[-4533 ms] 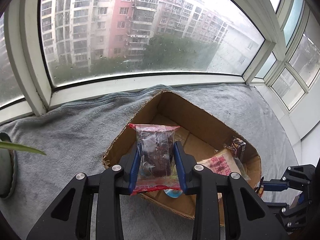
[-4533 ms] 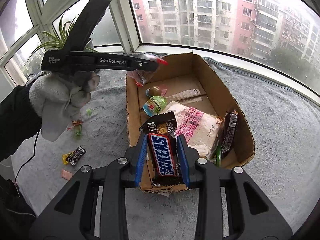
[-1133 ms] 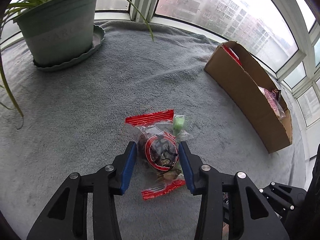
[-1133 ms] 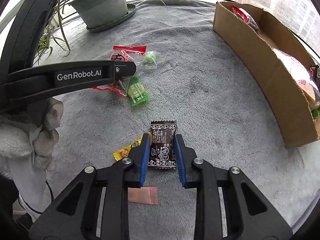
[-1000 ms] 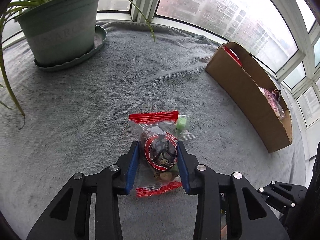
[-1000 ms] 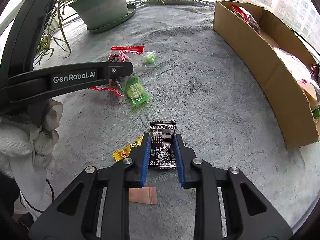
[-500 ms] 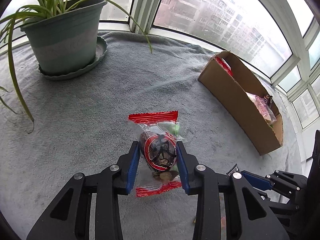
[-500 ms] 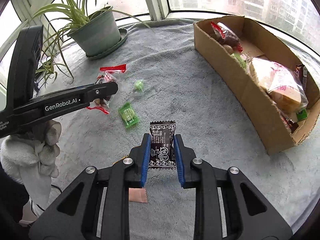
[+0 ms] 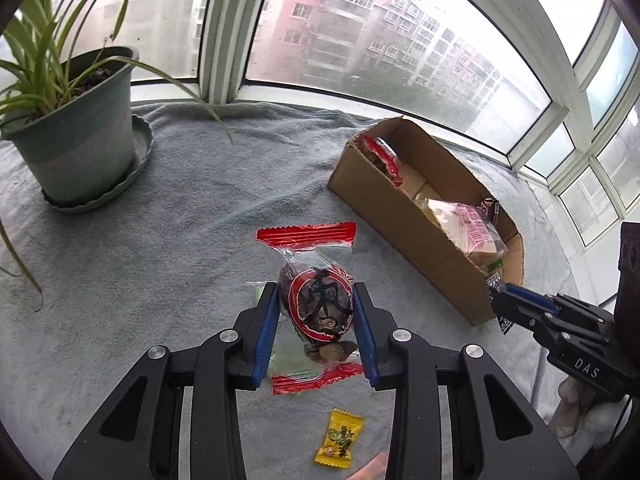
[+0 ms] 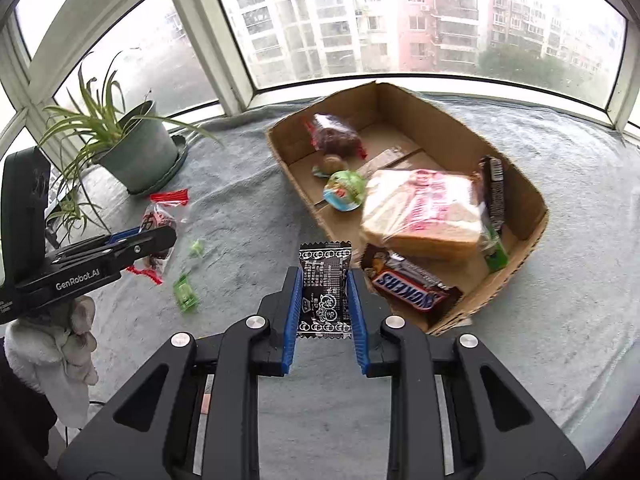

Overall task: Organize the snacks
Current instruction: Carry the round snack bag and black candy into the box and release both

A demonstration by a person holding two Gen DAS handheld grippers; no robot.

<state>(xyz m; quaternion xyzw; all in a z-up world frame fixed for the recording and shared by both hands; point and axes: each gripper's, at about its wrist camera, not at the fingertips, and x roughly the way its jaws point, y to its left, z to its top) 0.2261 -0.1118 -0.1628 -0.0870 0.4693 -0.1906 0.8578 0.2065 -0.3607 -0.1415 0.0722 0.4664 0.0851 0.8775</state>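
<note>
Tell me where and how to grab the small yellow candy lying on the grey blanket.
Grip the yellow candy across its plump middle, coming straight down from above. It lies flat on the grey blanket, and its crimped ends look too thin to pinch. The left gripper hangs just above it, but its jaws already hold a red-ended packet.

You can read "SNICKERS" on the brown bar in the cardboard box. Left of the box, "GenRobot.AI" runs along the left gripper. "DAS" marks the right gripper.
</note>
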